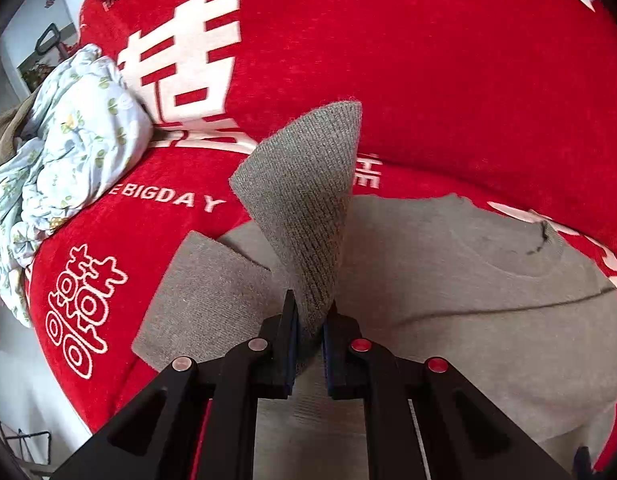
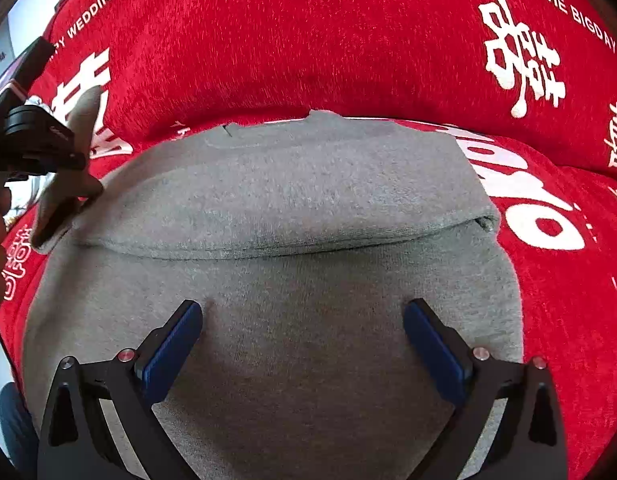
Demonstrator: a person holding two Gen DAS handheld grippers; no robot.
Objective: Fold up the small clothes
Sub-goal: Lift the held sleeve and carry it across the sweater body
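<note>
Left gripper [image 1: 310, 320]: nearest the lens in the left wrist view, its jaws are clamped together on the ribbed cuff of the grey sleeve [image 1: 304, 200], which stands up from the pinch like a fan.
Right gripper [image 2: 302, 340]: jaws spread wide apart with nothing between them, poised low over the near part of the grey sweater [image 2: 276, 320]; whether the tips press on the cloth I cannot tell.
Sweater's place: spread flat on the red blanket [image 2: 308, 40] with white lettering, neckline at the far edge, hem towards the near side.
Right side of sweater: one sleeve appears already laid across the chest, its long edge running left to right and ending in a fold at the right.
Left side of sweater: the other sleeve is lifted at the far left of the right wrist view, held by the left gripper.
Other cloth: a crumpled floral garment [image 1: 68, 160] lies at the far left, well apart from the sweater.
Step in hand: folding the second sleeve inward, by my reading.
Next move calls for: carrying the cuff rightwards over the chest, laying it flat, then releasing; the right gripper may need to steady the body so it does not drag.
</note>
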